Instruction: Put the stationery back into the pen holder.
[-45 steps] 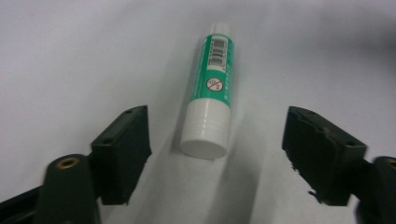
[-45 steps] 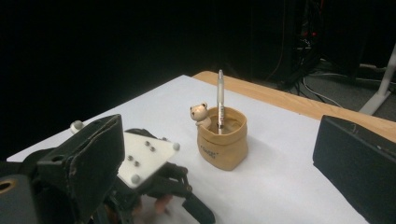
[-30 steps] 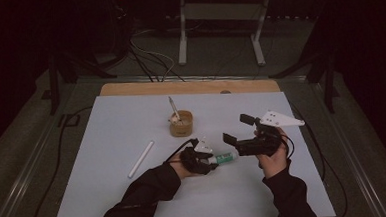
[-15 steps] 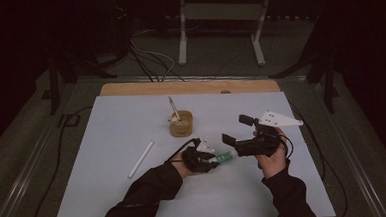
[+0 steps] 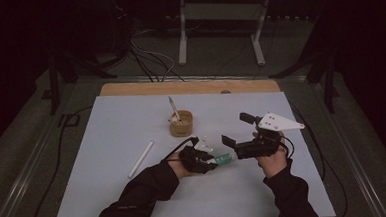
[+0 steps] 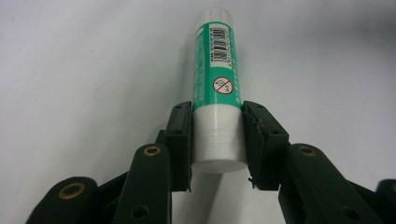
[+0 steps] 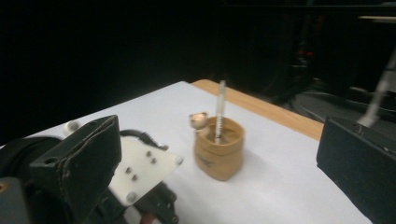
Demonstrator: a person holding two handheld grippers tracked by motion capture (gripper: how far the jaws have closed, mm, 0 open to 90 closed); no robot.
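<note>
A green-and-white glue stick lies on the white table sheet. My left gripper has just been closing on it, and its pads now press both sides of the white base end. From above, the left gripper lies low on the sheet with the glue stick poking out to its right. My right gripper hovers just right of it, jaws wide apart and empty, pointing left. In the right gripper view, the right gripper frames the brown cup.
A small brown cup holding a pen stands mid-table behind the grippers. A white stick lies on the sheet to the left. A wooden strip runs along the far edge. Cables and a metal stand sit beyond.
</note>
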